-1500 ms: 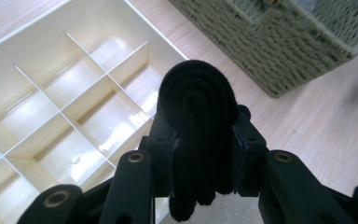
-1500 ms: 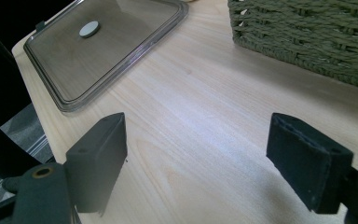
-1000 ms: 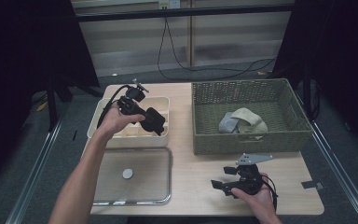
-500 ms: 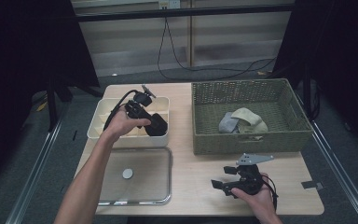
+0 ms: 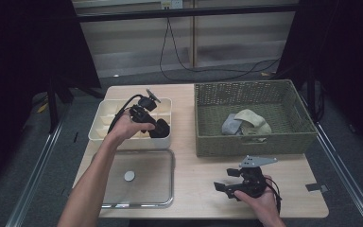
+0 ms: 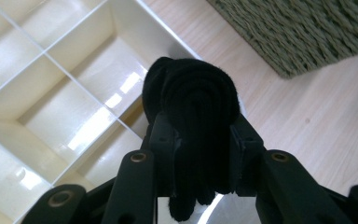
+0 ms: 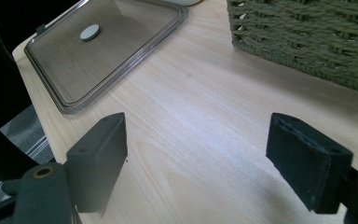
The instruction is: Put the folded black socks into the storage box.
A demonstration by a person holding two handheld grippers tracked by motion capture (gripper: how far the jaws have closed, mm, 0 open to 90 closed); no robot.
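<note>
My left gripper (image 5: 155,126) is shut on a rolled black sock (image 5: 161,129), which it holds over the near right corner of a cream divided box (image 5: 105,124). In the left gripper view the sock (image 6: 191,93) bulges out beyond the two pads of the gripper (image 6: 198,135), above the box's compartments (image 6: 51,60). Whether the sock touches the box I cannot tell. My right gripper (image 5: 223,179) rests at the table's front right, open. In the right gripper view, bare wood lies between the fingers of that gripper (image 7: 205,149).
A green woven basket (image 5: 250,137) at the back right holds a grey sock (image 5: 231,125) and a beige sock (image 5: 253,118). A clear lid (image 5: 137,189) with a white disc (image 5: 129,176) lies in front of the box. The lid (image 7: 107,51) and basket wall (image 7: 307,32) lie ahead of the right gripper.
My left hand has sunk a little with the black sock, towards the box's near right corner. The right hand has stayed still.
</note>
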